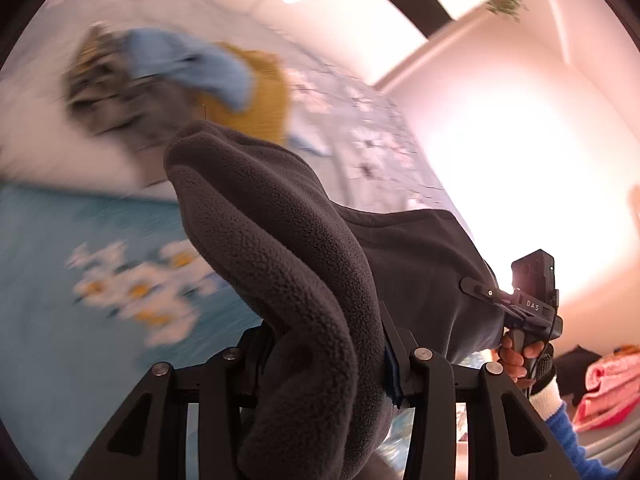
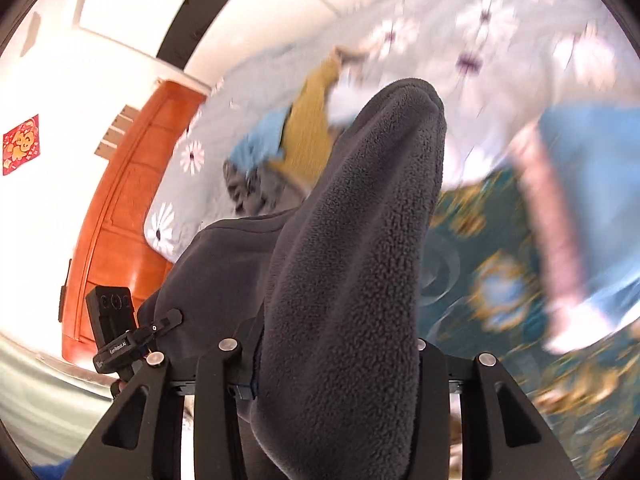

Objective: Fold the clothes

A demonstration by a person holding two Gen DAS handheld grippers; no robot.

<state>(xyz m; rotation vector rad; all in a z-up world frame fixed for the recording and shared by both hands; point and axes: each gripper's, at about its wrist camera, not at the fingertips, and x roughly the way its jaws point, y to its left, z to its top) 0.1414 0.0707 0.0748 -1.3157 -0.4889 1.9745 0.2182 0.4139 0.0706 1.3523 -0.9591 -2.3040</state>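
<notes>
A dark grey fleece garment [image 1: 288, 264] hangs in the air between my two grippers, above the bed. My left gripper [image 1: 328, 356] is shut on one end of it; the cloth bulges up between the jaws and hides the fingertips. My right gripper [image 2: 332, 364] is shut on the other end of the grey fleece [image 2: 360, 240] in the same way. In the left wrist view the right gripper [image 1: 492, 296] shows at the right, clamped on the cloth's edge. In the right wrist view the left gripper [image 2: 160, 326] shows at the lower left, also clamped.
A blurred pile of clothes [image 1: 168, 80] in blue, mustard and grey lies on the bed [image 1: 52, 248], on its floral bedding. Folded pink cloth [image 1: 608, 392] lies at the lower right. An orange wooden door [image 2: 120, 216] stands at the left.
</notes>
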